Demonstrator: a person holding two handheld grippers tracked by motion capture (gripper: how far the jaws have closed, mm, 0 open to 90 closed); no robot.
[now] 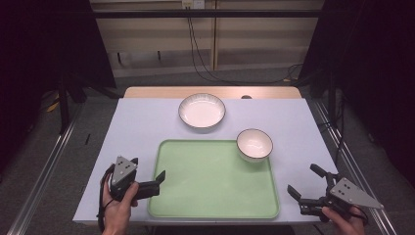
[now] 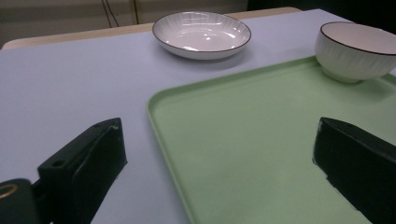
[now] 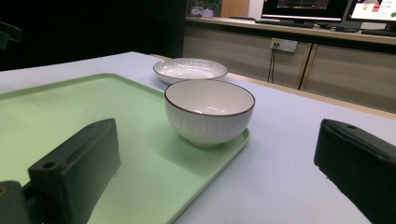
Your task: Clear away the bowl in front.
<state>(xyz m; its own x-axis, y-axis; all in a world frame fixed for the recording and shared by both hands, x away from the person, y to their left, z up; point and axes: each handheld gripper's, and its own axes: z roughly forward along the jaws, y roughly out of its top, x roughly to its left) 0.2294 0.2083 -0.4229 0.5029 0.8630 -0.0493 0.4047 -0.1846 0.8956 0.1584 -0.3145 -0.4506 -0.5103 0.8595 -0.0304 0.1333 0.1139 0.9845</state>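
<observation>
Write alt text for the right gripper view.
A white bowl with a dark rim stands on the corner of a green tray, framed between the open black jaws of the right gripper. Behind it a shallow white plate rests on the pale table.

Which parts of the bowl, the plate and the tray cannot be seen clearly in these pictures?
- Bowl: the underside and foot are hidden by its own wall in the high view.
- Bowl in the left gripper view: its right part is cut off by the picture's edge.
- Green tray: its near corners are covered by the black jaws in the right gripper view.
- Plate: its near rim is hidden behind the bowl there.
</observation>
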